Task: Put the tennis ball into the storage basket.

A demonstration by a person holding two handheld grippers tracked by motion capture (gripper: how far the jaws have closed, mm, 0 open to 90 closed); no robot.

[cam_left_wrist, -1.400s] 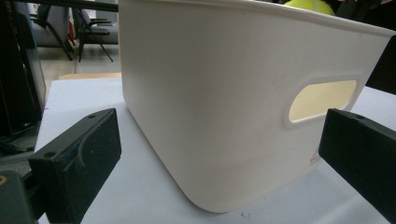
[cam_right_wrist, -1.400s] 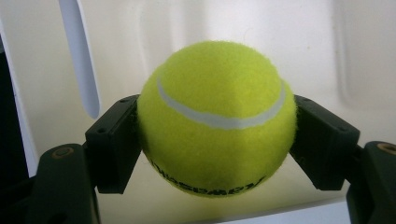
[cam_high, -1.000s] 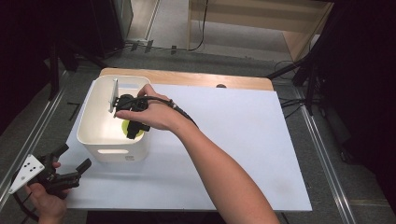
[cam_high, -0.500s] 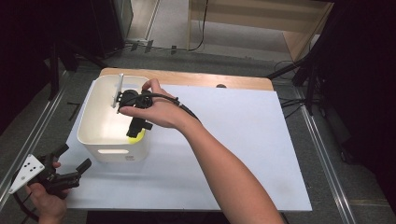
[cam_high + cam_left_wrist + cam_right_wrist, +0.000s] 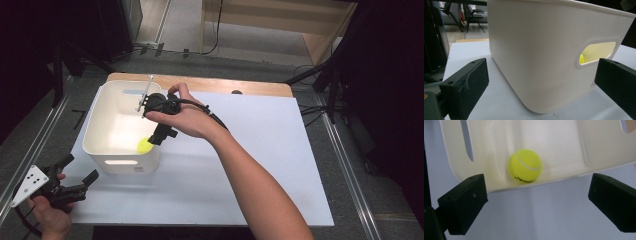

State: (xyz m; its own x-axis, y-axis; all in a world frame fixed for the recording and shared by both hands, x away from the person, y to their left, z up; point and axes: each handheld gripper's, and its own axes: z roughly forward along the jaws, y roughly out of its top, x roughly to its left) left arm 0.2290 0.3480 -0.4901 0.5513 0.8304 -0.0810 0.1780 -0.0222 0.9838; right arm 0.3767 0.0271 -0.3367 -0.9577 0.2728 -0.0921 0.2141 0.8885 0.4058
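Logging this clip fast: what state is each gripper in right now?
Left gripper: open, holding nothing, beside the white bin.
Right gripper: open, empty, above the tennis ball lying in the bin.

Grey floor [image 5: 260, 40] beyond, crossed by dark cables [image 5: 218, 30]; pale wooden furniture [image 5: 280, 20] at the far wall (lit from above), black stands [image 5: 345, 65] and 2 metal rails [image 5: 35, 145] alongside.

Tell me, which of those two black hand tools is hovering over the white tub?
The right tool, jaws open, above the white tub holding the yellow tennis ball. The left tool sits low outside the tub's near wall.
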